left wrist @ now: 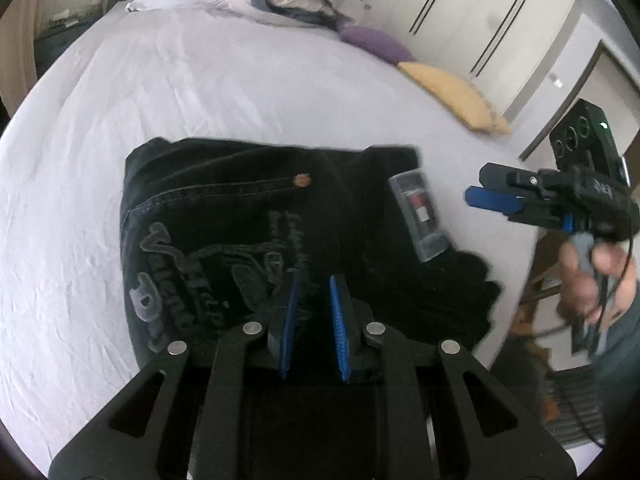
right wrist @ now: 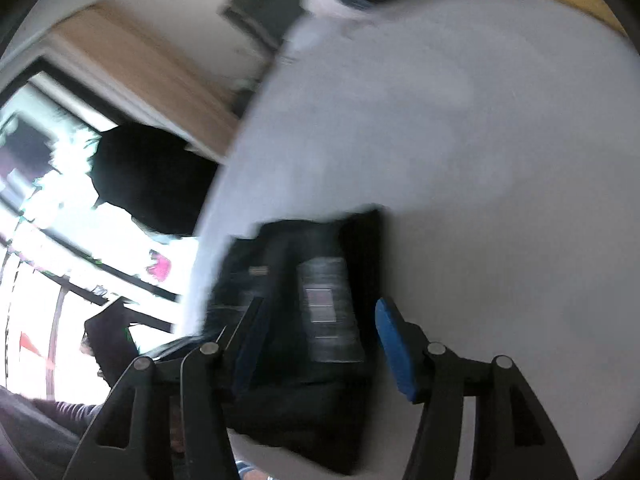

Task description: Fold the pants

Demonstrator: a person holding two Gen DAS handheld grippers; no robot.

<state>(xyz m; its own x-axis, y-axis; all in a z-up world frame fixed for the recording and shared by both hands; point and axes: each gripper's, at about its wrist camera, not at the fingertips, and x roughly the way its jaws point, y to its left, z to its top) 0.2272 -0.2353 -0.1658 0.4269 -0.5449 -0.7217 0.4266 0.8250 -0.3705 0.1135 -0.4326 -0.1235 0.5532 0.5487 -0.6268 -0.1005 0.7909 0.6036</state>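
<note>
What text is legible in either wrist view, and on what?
Grey embroidered lettering on the black jeans: stylised script, no word reads with certainty.
Grey waistband patch with a red, white and dark flag-like mark: print too small to read.
Same patch in the right wrist view: motion-blurred, unreadable.
Nothing else carries text.

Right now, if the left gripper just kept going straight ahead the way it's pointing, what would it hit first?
Most likely the folded black pants: the left gripper hangs open right over their embroidered lettering, with the white bed sheet beyond. How high it sits above the cloth is unclear.
</note>
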